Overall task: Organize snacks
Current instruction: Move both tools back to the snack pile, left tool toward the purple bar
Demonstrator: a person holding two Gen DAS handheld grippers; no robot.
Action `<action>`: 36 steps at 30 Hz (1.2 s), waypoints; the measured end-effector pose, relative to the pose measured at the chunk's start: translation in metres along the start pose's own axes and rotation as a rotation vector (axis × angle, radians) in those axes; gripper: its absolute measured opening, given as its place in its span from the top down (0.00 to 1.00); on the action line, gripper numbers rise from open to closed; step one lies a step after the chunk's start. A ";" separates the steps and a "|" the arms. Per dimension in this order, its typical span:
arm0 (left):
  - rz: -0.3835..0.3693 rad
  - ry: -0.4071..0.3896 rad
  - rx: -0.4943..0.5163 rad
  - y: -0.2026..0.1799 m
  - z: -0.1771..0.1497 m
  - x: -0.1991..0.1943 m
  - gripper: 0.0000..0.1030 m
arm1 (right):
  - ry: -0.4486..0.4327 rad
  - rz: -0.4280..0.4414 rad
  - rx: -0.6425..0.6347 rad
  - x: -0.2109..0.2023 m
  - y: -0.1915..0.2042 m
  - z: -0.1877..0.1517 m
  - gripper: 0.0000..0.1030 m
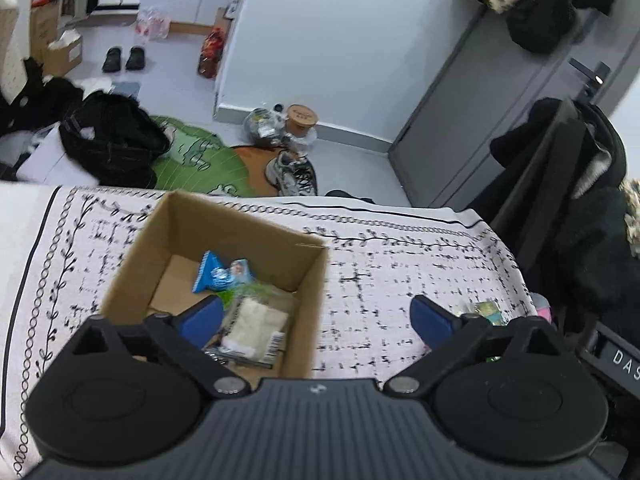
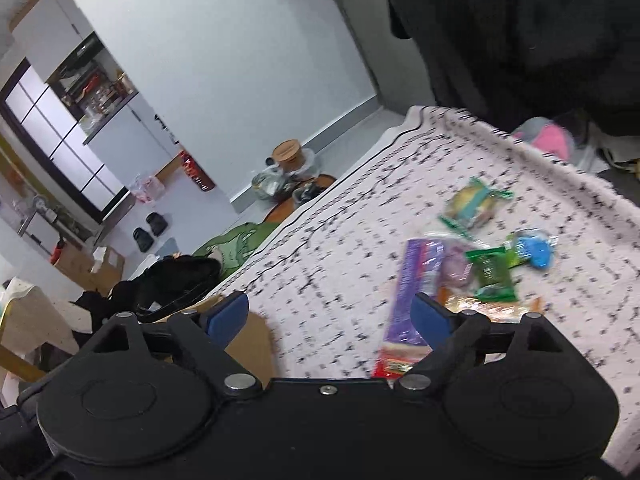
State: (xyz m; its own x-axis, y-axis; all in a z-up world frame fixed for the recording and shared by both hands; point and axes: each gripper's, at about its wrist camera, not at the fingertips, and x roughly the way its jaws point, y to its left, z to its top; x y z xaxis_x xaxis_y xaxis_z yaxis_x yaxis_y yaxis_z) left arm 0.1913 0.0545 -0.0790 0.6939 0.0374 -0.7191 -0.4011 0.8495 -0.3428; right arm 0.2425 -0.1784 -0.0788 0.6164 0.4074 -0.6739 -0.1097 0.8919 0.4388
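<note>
Left wrist view: the left claw [image 1: 316,316] stands wide and empty. The cardboard box [image 1: 224,216], with wrapped snacks [image 1: 224,274] inside, lies ahead and to its left, on the patterned cloth [image 1: 400,272] of the worktop.

Right wrist view: the right claw [image 2: 330,316] is wide, holding nothing. The loose snack pile [image 2: 488,264] lies ahead and right of it; the purple pack [image 2: 412,280] is nearest, its long axis running away from the claw beside the right finger. I judge this claw the nearer one for the next pickup.

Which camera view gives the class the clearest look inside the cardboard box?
The left wrist view. It looks down into the open cardboard box, showing snack packets on its floor. The right wrist view catches only a blurred corner of the box behind the right gripper's left finger, none of its contents.
</note>
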 end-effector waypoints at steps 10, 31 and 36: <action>-0.038 0.006 0.095 -0.056 -0.013 0.003 0.00 | -0.019 -0.010 0.023 -0.018 -0.041 0.016 0.11; -0.026 0.076 0.151 -0.116 -0.040 0.034 0.00 | 0.042 -0.045 0.106 -0.008 -0.113 0.027 0.03; -0.016 0.071 0.159 -0.122 -0.049 0.046 0.00 | 0.071 -0.049 0.149 0.004 -0.128 0.024 0.03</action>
State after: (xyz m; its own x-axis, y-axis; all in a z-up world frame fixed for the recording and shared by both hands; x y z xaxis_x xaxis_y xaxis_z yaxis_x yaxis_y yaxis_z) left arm 0.2430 -0.0736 -0.0997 0.6527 -0.0090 -0.7575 -0.2871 0.9224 -0.2583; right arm 0.2774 -0.2954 -0.1233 0.5610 0.3814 -0.7347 0.0396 0.8742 0.4840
